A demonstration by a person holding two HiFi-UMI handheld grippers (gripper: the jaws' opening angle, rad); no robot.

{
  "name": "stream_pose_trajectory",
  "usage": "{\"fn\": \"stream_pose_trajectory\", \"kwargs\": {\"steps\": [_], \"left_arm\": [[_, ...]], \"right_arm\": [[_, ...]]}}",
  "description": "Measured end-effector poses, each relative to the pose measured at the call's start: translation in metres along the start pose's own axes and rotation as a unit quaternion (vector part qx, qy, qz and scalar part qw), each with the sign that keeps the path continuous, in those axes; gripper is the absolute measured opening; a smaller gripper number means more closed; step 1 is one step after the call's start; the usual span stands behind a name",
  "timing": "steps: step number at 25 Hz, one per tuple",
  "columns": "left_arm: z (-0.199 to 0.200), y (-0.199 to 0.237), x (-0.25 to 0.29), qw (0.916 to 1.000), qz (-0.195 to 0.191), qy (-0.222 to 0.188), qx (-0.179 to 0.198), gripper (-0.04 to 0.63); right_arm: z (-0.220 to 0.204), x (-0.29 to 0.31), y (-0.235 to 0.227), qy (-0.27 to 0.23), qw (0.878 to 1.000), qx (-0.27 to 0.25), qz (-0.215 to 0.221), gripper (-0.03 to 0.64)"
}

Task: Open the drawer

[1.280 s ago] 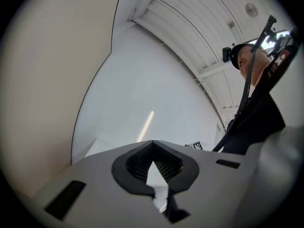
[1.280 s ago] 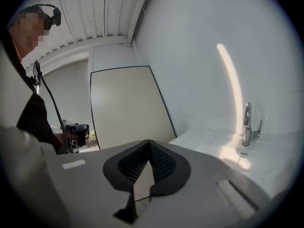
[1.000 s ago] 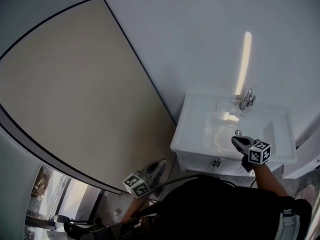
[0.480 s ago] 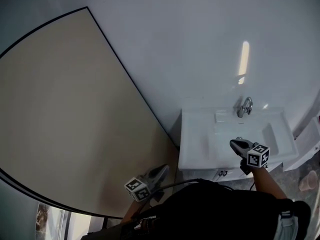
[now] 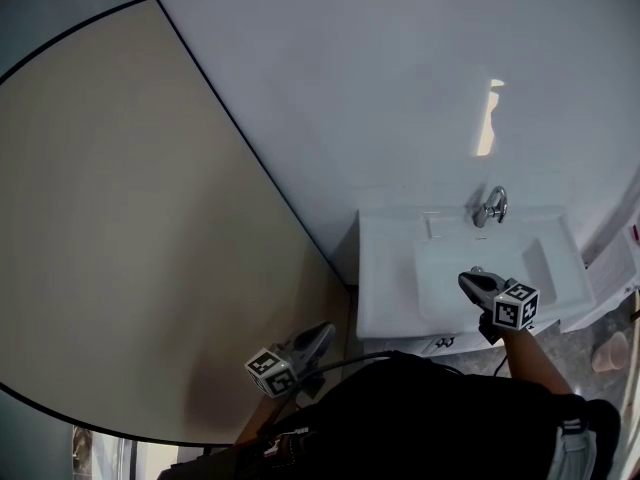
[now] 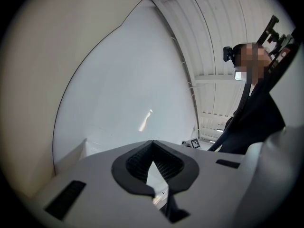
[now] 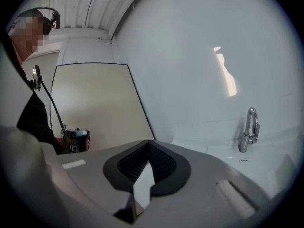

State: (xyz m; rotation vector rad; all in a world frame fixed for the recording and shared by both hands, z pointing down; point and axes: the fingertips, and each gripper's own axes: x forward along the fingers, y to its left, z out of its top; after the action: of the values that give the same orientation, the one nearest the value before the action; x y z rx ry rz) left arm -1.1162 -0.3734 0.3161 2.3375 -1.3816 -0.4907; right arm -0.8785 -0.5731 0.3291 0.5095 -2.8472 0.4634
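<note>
A white vanity [image 5: 385, 288] with a sink basin and a chrome tap [image 5: 490, 208] stands against the wall. Only a thin strip of its drawer front [image 5: 425, 345], with small dark handles, shows under the front edge. My right gripper [image 5: 466, 279] hovers shut over the basin's near side with nothing held; its own view has the jaws [image 7: 148, 142] closed and the tap [image 7: 249, 129] ahead at the right. My left gripper [image 5: 325, 331] hangs lower, left of the vanity, pointing towards its corner. In its own view its jaws [image 6: 152, 142] meet at the tips with nothing between them.
A large beige panel with a dark edge [image 5: 120, 218] fills the left side and meets the pale wall beside the vanity. A small cup [image 5: 612, 351] stands on the floor at the far right. The person's dark-clothed body [image 5: 430, 418] covers the bottom of the head view.
The head view has swung: the window at the lower left has left the frame and the vanity now sits squarer. Both grippers hold nearly the same spots in the picture, still shut.
</note>
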Motion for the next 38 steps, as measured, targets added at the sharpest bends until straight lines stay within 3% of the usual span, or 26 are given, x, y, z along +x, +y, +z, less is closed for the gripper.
{"fn": "stream_pose_trajectory", "kwargs": {"steps": [5,13,22,25,30,33,38], "left_arm": [[0.003,0.010,0.020,0.9997,0.024,-0.008,0.006,0.000],[0.020,0.018,0.071,0.9953,0.083,-0.033,0.037,0.000],[0.024,0.014,0.133,0.9912,0.115,-0.039,0.054,0.000],[0.024,0.022,0.150,0.9914,0.111,-0.026,0.063,0.000],[0.023,0.035,0.185,0.9955,0.070,-0.008,0.063,0.000],[0.030,0.038,0.217,0.9985,0.017,0.021,0.046,0.000],[0.027,0.052,0.250,0.9946,-0.073,0.066,0.031,0.000]], "right_arm": [[0.013,0.021,-0.028,-0.005,1.000,0.000,0.026,0.002],[0.047,0.070,-0.080,0.011,0.994,-0.022,0.109,0.002],[0.074,0.073,-0.137,0.006,0.989,-0.045,0.140,0.002],[0.076,0.065,-0.160,-0.005,0.992,-0.035,0.121,0.002],[0.072,0.040,-0.198,-0.024,0.997,-0.017,0.072,0.002],[0.063,0.002,-0.224,-0.042,0.999,0.016,-0.005,0.002],[0.054,-0.055,-0.237,-0.073,0.989,0.045,-0.123,0.002]]}}
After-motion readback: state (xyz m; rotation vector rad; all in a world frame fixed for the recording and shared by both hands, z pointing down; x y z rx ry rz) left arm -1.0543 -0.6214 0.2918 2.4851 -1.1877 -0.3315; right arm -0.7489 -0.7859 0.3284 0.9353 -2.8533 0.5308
